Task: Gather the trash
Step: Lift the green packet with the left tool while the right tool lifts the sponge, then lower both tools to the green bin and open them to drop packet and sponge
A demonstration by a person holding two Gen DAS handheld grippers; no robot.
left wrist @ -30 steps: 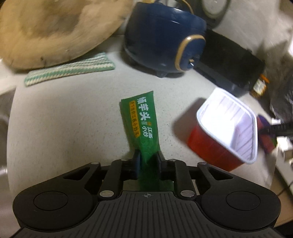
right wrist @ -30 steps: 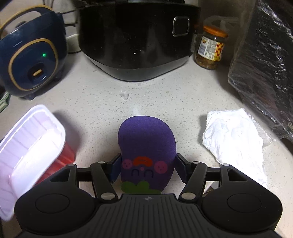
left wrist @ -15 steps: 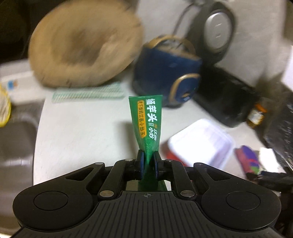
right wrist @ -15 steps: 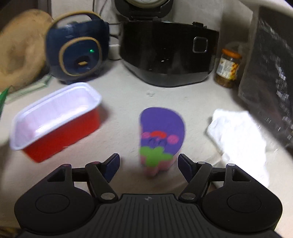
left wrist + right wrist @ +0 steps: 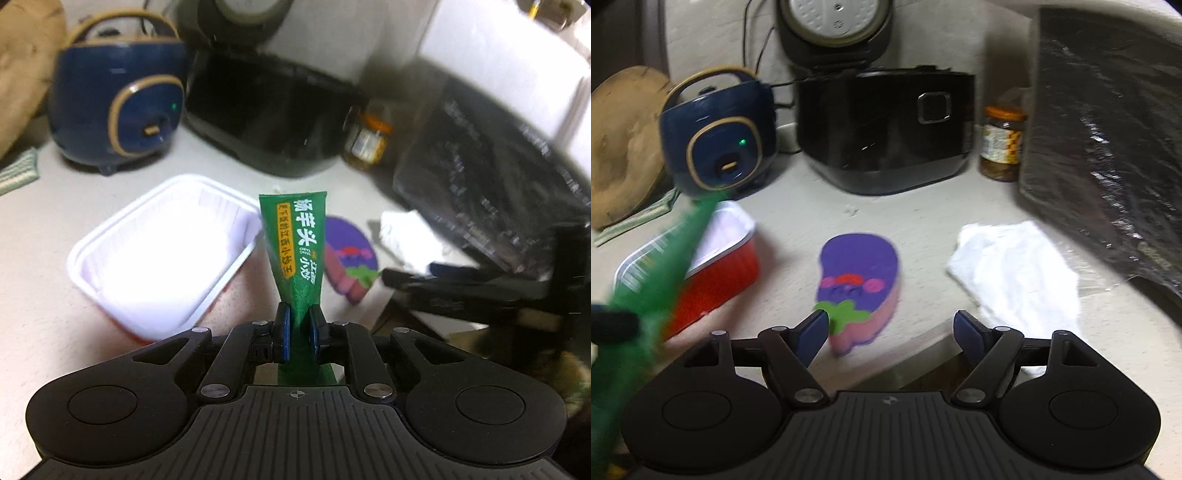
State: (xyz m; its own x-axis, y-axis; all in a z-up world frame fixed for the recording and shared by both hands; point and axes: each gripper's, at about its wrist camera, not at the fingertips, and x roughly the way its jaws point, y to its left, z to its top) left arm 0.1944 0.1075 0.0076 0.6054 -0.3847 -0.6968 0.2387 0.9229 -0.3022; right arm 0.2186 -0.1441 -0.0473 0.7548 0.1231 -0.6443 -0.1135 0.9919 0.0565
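Note:
My left gripper (image 5: 298,325) is shut on a green snack wrapper (image 5: 295,243) and holds it upright above the counter; the wrapper also shows blurred in the right wrist view (image 5: 661,273). A red tray with a white inside (image 5: 122,280) stands just left of it. My right gripper (image 5: 891,330) is open and empty, at the counter's front edge. A purple sponge with a face (image 5: 858,280) lies just ahead of its fingers, apart from them. A crumpled white paper (image 5: 1015,269) lies to the right of the sponge.
A blue rice cooker (image 5: 716,147), a black cooker (image 5: 886,133) and a jar (image 5: 1001,144) stand at the back. A black foil-wrapped block (image 5: 1108,147) fills the right. A round wooden board (image 5: 617,147) and a striped cloth (image 5: 639,218) are at the left.
My left gripper has lifted the green wrapper off the counter and swung right over the red tray. My right gripper has pulled back from around the purple sponge, which stays on the counter.

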